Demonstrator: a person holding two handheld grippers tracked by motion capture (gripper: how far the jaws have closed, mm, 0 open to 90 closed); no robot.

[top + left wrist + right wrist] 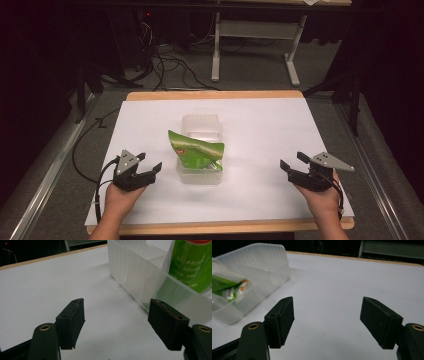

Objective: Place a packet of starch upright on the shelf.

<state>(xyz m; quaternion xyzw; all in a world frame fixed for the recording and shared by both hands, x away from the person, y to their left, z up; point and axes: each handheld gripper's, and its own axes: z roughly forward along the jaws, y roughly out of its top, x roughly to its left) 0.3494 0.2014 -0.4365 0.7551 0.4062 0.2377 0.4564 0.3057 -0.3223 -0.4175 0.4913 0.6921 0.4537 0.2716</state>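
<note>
We see green packet (196,149) lying tilted in clear plastic box (200,175) at mid-table. Left gripper (150,162) just left of box, jaws wide, holding nothing. Right gripper (293,161) well apart at right, jaws wide, holding nothing.

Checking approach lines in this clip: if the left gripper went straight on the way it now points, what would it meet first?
Probably the translucent plastic container. The left gripper aims up and to the right toward its near left wall, jaws open and empty. In the left gripper view that wall sits right of centre, so it might only graze it.
</note>
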